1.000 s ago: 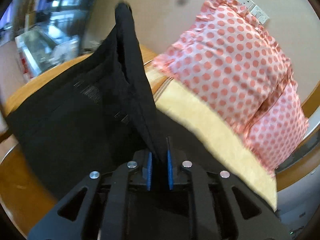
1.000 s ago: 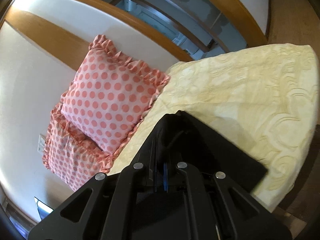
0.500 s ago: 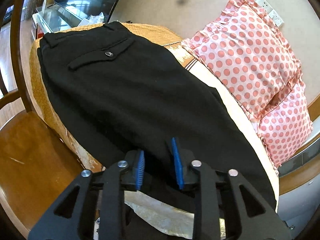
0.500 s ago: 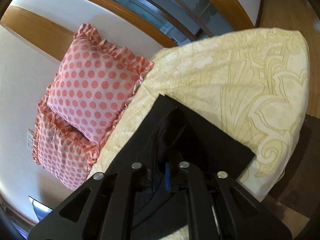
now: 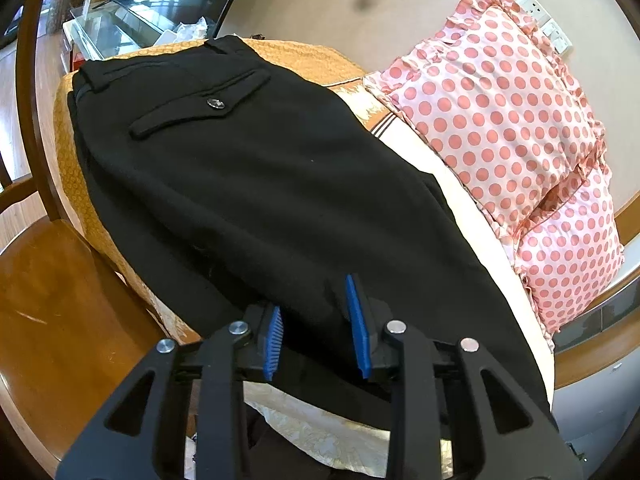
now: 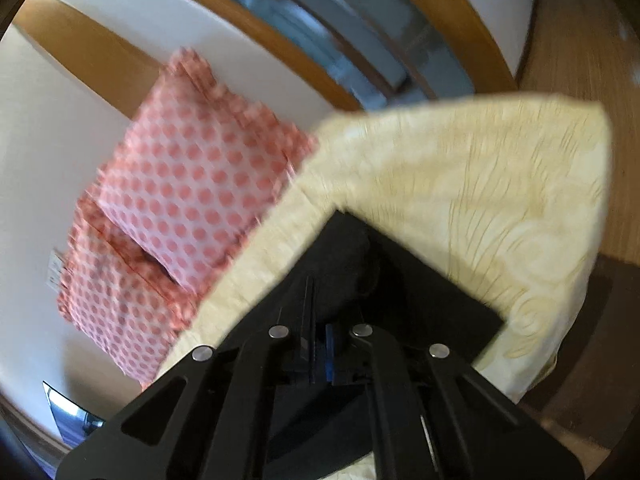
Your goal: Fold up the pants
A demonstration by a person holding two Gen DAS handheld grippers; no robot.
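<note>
Black pants point(image 5: 260, 184) lie flat along the sofa seat, waistband and buttoned back pocket at the far left end. My left gripper point(image 5: 316, 320) is open, its blue pads just over the near edge of the pants, holding nothing. In the right wrist view my right gripper point(image 6: 318, 350) is shut on the black pant leg end point(image 6: 400, 280), which rests on the cream cover point(image 6: 500, 200). That view is motion blurred.
Two pink polka-dot cushions point(image 5: 504, 120) lean on the wall behind the seat and also show in the right wrist view point(image 6: 192, 192). An orange patterned cover point(image 5: 304, 56) lies under the waistband. A wooden armrest point(image 5: 52, 304) is at the left. Wood floor point(image 6: 580, 60) lies beyond the sofa end.
My left gripper let go of the lifted pants fabric, which dropped flat on the seat, and its jaws opened wider. My right gripper stayed shut on the leg end and shifted.
</note>
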